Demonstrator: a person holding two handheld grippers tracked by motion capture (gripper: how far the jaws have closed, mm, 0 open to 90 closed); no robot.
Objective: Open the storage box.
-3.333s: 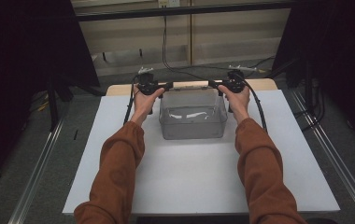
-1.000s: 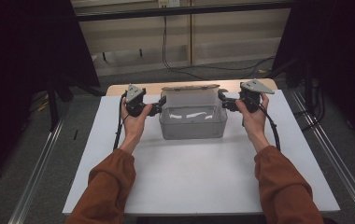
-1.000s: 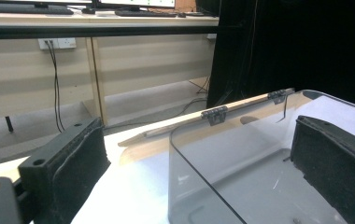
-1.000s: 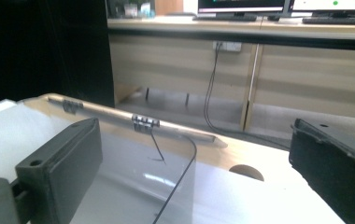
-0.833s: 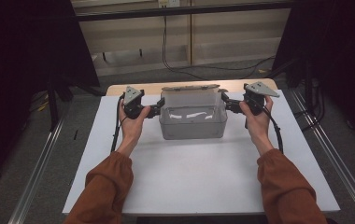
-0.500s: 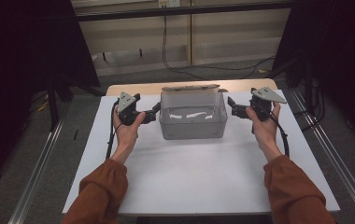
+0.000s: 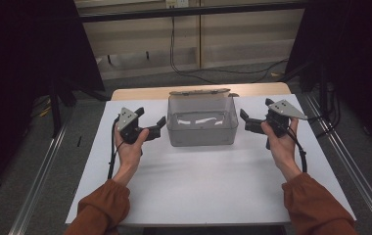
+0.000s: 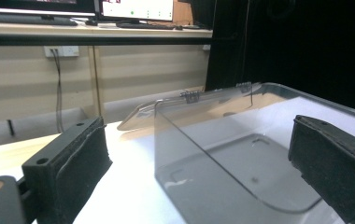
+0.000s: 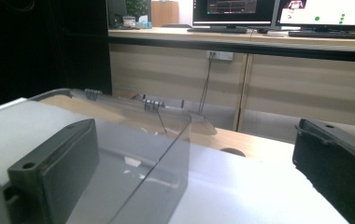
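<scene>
A clear plastic box [image 7: 202, 123] stands at the back middle of the white tabletop [image 7: 208, 186], empty, its hinged lid [image 7: 201, 91] folded back behind it. My left gripper [image 7: 151, 118] hovers just left of the box, open, nothing between its jaws. On the other side my right gripper [image 7: 256, 112] hangs a little off the box's right wall, also open and empty. In the left gripper view the near corner of the box [image 8: 241, 154] sits between the spread jaws, lid [image 8: 189, 100] beyond. The right gripper view looks past the box wall [image 9: 138, 158] toward the lid hinges [image 9: 150, 105].
A wooden table edge [image 7: 140, 93] shows behind the white top. Metal rails [image 7: 42, 181] run along both sides on the floor. Cables [image 7: 184, 63] lie on the floor behind. A counter with monitors [image 9: 241, 14] stands beyond the table.
Both hands have drawn back from the lid at the box's rear, outward and toward me. The lid now lies folded back. Both grippers stayed open.
</scene>
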